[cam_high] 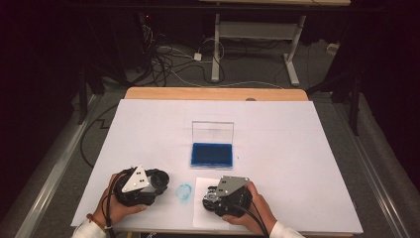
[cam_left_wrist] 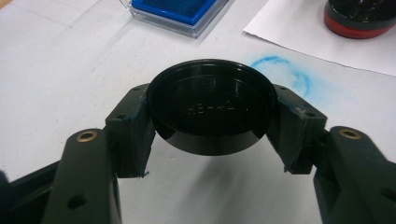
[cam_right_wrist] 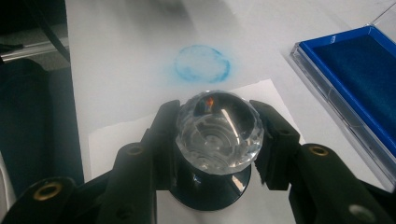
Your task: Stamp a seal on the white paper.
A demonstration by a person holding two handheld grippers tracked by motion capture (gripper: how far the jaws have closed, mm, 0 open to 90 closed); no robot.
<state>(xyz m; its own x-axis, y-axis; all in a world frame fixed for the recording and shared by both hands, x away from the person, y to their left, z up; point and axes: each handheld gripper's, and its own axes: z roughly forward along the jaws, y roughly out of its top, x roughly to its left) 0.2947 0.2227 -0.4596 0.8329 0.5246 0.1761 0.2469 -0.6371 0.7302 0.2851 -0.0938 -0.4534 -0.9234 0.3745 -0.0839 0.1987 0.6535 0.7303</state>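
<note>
Near the desk's front edge, the left tool is clamped on one black cap. Beside it lies one blue smear. The right tool is clamped on one crystal-topped stamp on one paper sheet. A tilted press could smudge. One ink pad sits mid-desk.

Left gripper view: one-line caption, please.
Left claw clamps a round black cap above the white table, beside a blue ink smudge.
</note>
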